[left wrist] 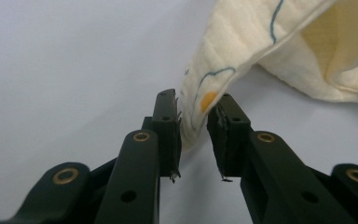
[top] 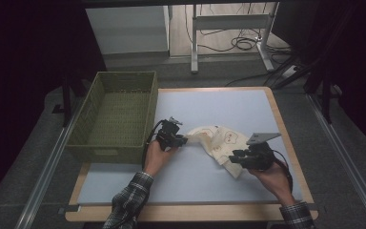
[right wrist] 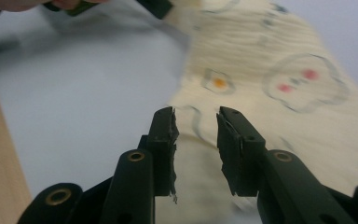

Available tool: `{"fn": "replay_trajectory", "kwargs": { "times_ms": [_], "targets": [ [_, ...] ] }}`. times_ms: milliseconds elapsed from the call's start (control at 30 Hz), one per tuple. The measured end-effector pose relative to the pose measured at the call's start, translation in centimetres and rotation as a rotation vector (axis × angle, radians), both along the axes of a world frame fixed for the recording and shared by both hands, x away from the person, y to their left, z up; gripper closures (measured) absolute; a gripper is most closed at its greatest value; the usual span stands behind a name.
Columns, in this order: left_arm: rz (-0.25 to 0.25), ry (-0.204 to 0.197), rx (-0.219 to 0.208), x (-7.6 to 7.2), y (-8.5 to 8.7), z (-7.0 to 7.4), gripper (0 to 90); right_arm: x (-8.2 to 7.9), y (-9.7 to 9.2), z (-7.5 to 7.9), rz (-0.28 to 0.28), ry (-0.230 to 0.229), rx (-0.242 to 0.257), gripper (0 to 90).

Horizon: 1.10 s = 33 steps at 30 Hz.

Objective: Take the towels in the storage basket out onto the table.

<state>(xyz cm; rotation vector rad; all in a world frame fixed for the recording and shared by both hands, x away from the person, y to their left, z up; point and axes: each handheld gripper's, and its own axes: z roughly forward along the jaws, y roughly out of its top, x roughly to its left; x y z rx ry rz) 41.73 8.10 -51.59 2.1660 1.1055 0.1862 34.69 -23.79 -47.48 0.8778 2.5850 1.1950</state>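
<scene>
Cream cloth [top: 219,143] crumpled mid-table [top: 209,102], at 3 o'clock from green basket [top: 116,114]. Left gripper [left wrist: 194,128] at cloth's 9 o'clock edge, fingers [left wrist: 168,126] apart around a raised fold, not clamped. Right gripper [right wrist: 196,140] at cloth's 5 o'clock corner, fingers [right wrist: 163,140] apart over the fabric.

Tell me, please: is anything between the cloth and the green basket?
Nothing visible. The cloth lies on the mat, right of the basket, whose inside looks empty. The left gripper stands at the cloth's near corner, jaws apart around it; the right gripper is over its other end.
</scene>
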Motion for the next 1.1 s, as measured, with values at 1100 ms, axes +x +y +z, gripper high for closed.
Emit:
{"fn": "replay_trajectory", "kwargs": {
  "times_ms": [1100],
  "targets": [
    [0.006,-0.098,0.013,2.3,-1.6,3.4,86.9,3.0,-0.5,3.2,-0.074,-0.093,-0.048,85.8]
  ]
}}
